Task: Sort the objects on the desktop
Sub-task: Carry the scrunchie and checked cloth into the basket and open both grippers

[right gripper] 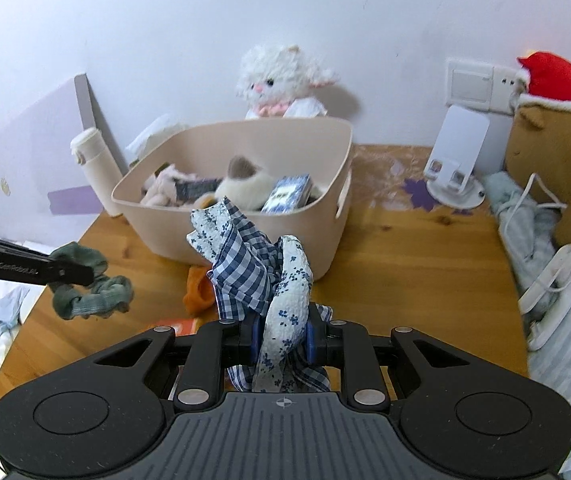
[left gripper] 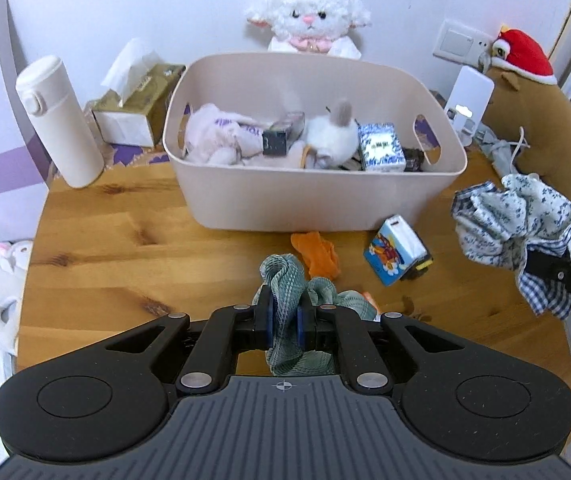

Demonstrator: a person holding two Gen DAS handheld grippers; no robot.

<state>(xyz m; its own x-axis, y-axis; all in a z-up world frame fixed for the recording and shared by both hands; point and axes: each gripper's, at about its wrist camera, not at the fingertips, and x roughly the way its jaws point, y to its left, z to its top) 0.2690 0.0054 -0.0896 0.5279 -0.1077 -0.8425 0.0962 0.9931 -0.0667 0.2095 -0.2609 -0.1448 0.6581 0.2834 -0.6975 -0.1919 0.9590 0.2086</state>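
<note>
My left gripper [left gripper: 285, 326] is shut on a green scrunchie [left gripper: 285, 280], held above the wooden table [left gripper: 125, 240]. From the right wrist view the same green scrunchie [right gripper: 89, 288] hangs off the left gripper's black fingers [right gripper: 57, 270]. My right gripper [right gripper: 283, 336] is shut on a blue-and-white scrunchie [right gripper: 257, 264] of floral and checked cloth; it shows at the right edge of the left wrist view as the blue-and-white scrunchie [left gripper: 513, 220]. A beige bin [left gripper: 305, 184] behind both holds soft toys and small boxes. An orange cloth [left gripper: 317, 254] and a cartoon carton [left gripper: 397, 256] lie on the table before the bin.
A white flask [left gripper: 59, 120] and a tissue box [left gripper: 137, 108] stand left of the bin. A white lamb plush [left gripper: 307, 12] sits behind it. A brown plush with a red hat [left gripper: 541, 120], a white phone stand [right gripper: 455, 160] and pale cloth [right gripper: 525, 216] fill the right side.
</note>
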